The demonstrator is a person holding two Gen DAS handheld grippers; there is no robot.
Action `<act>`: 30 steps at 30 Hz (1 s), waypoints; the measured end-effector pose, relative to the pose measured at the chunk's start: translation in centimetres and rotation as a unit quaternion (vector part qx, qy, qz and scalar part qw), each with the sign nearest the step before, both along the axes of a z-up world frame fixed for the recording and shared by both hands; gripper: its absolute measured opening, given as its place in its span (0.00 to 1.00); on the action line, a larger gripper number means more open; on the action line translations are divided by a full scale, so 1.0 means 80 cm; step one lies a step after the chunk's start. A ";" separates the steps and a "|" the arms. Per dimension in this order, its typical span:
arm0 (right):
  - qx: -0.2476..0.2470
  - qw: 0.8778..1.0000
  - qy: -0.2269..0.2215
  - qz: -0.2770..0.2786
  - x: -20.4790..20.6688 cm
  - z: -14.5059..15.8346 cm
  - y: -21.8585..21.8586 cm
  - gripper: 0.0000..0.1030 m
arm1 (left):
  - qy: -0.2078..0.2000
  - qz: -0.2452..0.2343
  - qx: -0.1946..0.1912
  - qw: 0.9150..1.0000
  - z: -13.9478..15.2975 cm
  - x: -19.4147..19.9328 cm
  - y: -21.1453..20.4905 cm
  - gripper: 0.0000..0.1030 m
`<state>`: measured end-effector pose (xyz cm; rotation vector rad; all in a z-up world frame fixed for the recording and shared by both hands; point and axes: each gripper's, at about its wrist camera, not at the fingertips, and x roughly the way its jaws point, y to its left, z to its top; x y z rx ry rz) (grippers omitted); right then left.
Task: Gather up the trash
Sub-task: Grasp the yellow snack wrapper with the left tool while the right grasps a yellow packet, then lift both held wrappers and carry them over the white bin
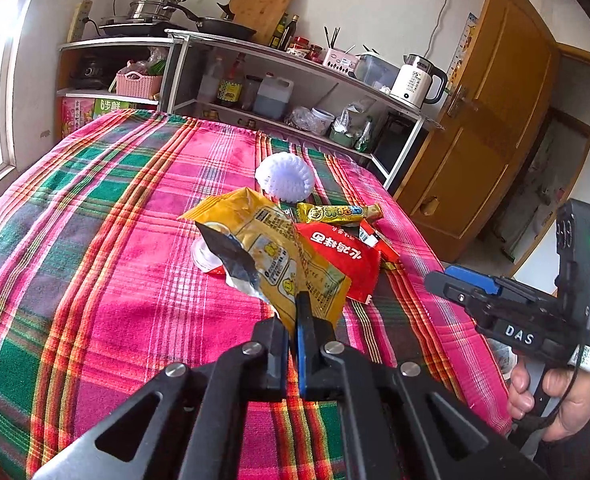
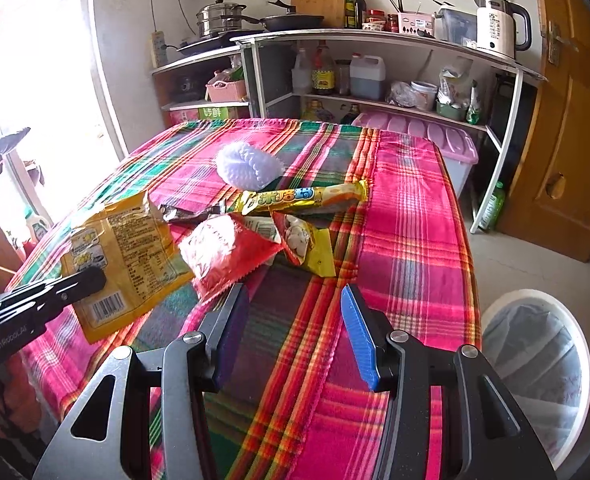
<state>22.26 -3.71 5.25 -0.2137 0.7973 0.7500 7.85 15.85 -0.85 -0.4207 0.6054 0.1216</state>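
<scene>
Over plaid cloth [image 1: 95, 240], left tool [image 1: 301, 312] pinches crinkled yellow wrapper [image 1: 279, 256].

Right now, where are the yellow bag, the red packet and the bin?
yellow bag [image 2: 131, 240], right wrist view, middle of its printed back.
red packet [image 1: 345, 258], left wrist view, middle of its face.
bin [image 2: 533, 294], right wrist view, white rim.

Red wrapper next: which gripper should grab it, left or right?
Probably the right gripper. Its jaws are open and empty, pointing at the red wrapper just ahead. The left gripper is busy, shut on the yellow bag. The trash bin sits on the right side too.
</scene>
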 end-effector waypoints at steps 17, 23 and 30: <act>-0.012 0.999 0.045 0.003 0.070 -0.037 0.056 0.33 | 0.004 -0.024 -0.014 1.000 -0.015 0.011 0.005 0.03; 0.000 0.999 0.054 -0.005 0.076 -0.039 0.045 0.24 | 0.006 -0.027 -0.014 1.000 -0.017 0.013 0.004 0.03; 0.017 0.998 0.051 -0.011 0.058 -0.028 0.027 0.22 | 0.004 -0.030 -0.007 1.000 -0.009 0.010 -0.004 0.03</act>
